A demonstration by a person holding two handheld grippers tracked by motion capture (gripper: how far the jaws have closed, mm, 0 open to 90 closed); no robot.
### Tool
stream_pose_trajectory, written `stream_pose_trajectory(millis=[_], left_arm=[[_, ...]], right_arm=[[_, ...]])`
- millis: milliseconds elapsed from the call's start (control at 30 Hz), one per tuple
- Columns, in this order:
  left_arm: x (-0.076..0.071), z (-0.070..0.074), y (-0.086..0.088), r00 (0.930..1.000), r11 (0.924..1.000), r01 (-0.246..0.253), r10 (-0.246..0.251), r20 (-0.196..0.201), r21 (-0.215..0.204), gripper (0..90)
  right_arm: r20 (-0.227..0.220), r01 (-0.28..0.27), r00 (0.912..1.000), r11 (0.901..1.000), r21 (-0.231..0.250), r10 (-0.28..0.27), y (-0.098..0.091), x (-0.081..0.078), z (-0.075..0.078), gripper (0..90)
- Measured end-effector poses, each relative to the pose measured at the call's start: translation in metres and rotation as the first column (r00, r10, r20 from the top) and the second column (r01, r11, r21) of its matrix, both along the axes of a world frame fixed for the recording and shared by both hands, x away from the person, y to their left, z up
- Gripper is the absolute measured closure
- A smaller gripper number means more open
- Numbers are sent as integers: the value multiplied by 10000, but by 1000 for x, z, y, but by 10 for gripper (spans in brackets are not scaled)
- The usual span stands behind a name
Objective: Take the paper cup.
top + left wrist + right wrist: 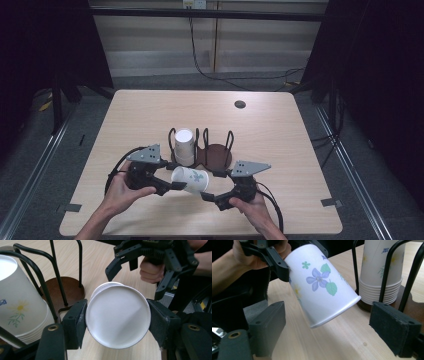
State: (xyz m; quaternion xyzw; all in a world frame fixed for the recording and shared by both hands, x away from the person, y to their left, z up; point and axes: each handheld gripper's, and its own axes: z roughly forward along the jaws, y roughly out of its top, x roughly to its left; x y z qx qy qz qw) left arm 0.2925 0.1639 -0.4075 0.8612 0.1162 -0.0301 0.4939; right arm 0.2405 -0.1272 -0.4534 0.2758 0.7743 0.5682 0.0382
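A white paper cup with a flower print lies on its side in the air over the table's front. My left gripper is shut on its closed bottom end. In the left gripper view the two black pads press on either side of the cup's round base. My right gripper stands open just in front of the cup's rim, which it does not touch. In the right gripper view the cup slants down toward the open jaws, its rim just beyond them. One finger of the left gripper shows at the cup's base.
A black wire cup rack on a brown round base stands at mid-table, just behind the grippers. A stack of upside-down paper cups fills its left slot. A small dark grommet sits far back on the wooden table.
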Motion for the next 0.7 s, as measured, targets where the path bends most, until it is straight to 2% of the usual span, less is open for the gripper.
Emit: stream_pose_trajectory(millis=[300, 500, 700], left_arm=[[-4, 10, 1, 9996, 9994, 224, -228, -145, -279, 369], [-7, 12, -1, 9992, 9990, 381, -385, -145, -245, 369], [-9, 12, -5, 9983, 9983, 550, -553, -199, -184, 369]], right_arm=[[346, -285, 9990, 9995, -95, 288, 4, 0, -1, 129], [582, -516, 9968, 9978, -414, 540, 9, -1, -3, 131], [832, -730, 9936, 9962, -470, 767, 12, -2, -2, 135]])
